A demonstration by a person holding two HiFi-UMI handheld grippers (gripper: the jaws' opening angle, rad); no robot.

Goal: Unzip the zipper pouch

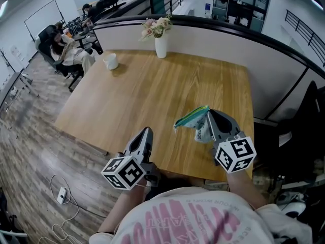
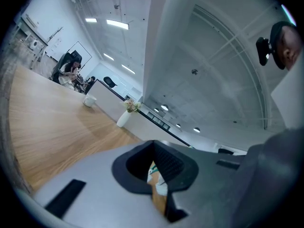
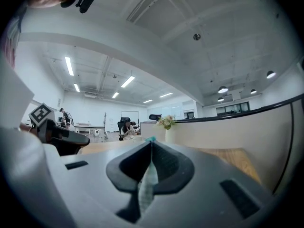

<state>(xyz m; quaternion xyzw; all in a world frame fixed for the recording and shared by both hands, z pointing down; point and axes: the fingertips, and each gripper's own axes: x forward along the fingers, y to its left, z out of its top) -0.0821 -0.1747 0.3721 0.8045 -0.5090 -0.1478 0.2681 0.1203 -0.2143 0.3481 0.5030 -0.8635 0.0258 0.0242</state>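
My right gripper is shut on one end of the zipper pouch, a pale pouch with a teal zipper edge that hangs a little above the wooden table near its front right. In the right gripper view the pouch's thin edge is pinched between the pads, and a teal tip shows above them. My left gripper is shut on nothing, to the left of the pouch and apart from it. Through the notch of its shut jaws, the left gripper view shows a bit of the pouch beyond.
A white vase of flowers and a white cup stand at the table's far side. A low curved partition with a dark rail runs behind the table. People sit at desks at far left. A power strip lies on the floor.
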